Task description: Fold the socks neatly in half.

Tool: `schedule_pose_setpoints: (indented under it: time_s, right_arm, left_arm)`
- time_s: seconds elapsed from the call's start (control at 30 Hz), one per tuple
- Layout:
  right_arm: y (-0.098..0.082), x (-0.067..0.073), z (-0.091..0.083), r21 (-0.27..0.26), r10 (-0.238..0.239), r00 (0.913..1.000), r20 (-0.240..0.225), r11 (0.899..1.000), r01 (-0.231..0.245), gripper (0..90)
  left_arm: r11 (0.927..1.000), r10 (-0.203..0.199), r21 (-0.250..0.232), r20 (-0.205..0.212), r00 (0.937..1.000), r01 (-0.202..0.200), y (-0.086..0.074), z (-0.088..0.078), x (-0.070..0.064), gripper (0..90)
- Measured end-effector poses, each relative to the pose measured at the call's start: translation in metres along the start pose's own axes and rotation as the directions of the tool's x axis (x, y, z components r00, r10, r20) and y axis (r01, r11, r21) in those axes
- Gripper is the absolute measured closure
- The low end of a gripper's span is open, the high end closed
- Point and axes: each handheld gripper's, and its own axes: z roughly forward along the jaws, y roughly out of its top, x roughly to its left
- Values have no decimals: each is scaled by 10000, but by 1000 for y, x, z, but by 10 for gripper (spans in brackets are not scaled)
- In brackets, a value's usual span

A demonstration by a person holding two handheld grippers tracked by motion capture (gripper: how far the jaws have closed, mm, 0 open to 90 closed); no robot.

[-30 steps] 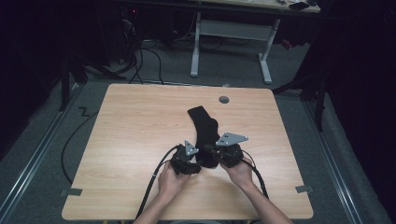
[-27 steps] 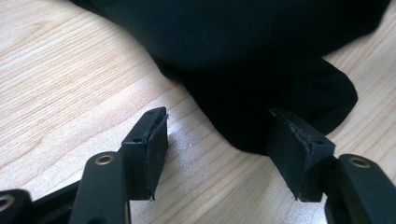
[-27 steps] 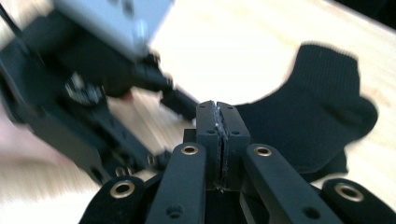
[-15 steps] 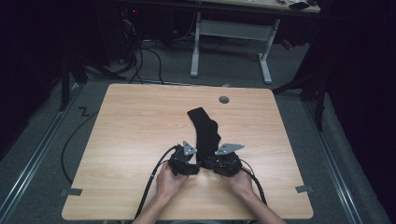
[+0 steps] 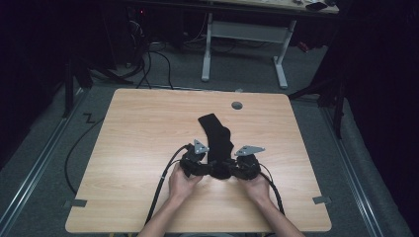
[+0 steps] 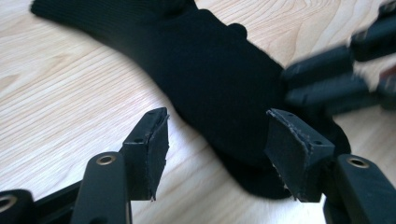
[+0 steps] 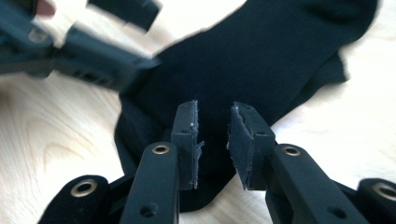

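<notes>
Dim workshop, pale wooden table (image 5: 133,148): a black sock (image 5: 216,136) lies flat mid-table. Left gripper (image 6: 217,154) gapes over its near end; right gripper (image 7: 212,144), just parting, grips nothing. Both should pinch cloth only.

high view overhead, facing forward-down; both gripper views close, sharing the sock (image 6: 219,88).

One black sock (image 5: 217,138), two grippers, one wooden table (image 5: 138,128)
</notes>
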Motion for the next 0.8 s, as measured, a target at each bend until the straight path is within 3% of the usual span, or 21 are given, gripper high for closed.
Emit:
schedule_pose_setpoints:
  time_s: [0.1,0.2,0.33,0.37,0.47,0.6,0.7,0.8]
  right_arm:
    - [-3,3,4,298,-226,9997,4,9993,226,702]
    - [-7,6,1,362,-429,9991,-65,9984,431,683]
    - [-8,8,-2,329,-602,9981,-127,9976,606,682]
    - [-5,8,-7,-74,-573,9983,59,9983,573,690]
    - [2,5,-6,-325,-298,9993,243,9990,306,706]
    - [8,-1,2,-181,-123,9975,697,9997,136,729]
    - [8,-11,8,-76,293,9948,973,9996,-287,752]
    - [8,-13,8,-102,293,9933,1116,9995,-284,765]
  left_arm:
    - [9997,63,232,4,10000,-63,3,8,-3,398]
    - [9970,330,707,-43,9994,-326,-1,13,-5,398]
    - [9944,435,967,51,9990,-437,-9,13,-7,398]
    - [9944,403,974,112,9991,-412,-11,11,-7,402]
    - [9922,510,1130,141,9986,-523,-12,8,-9,401]
    - [9881,816,1310,26,9967,-812,-12,4,-13,401]
    - [9915,784,1037,-7,9969,-779,-10,0,-12,405]
    - [9951,742,643,165,9971,-752,-5,-2,-14,407]
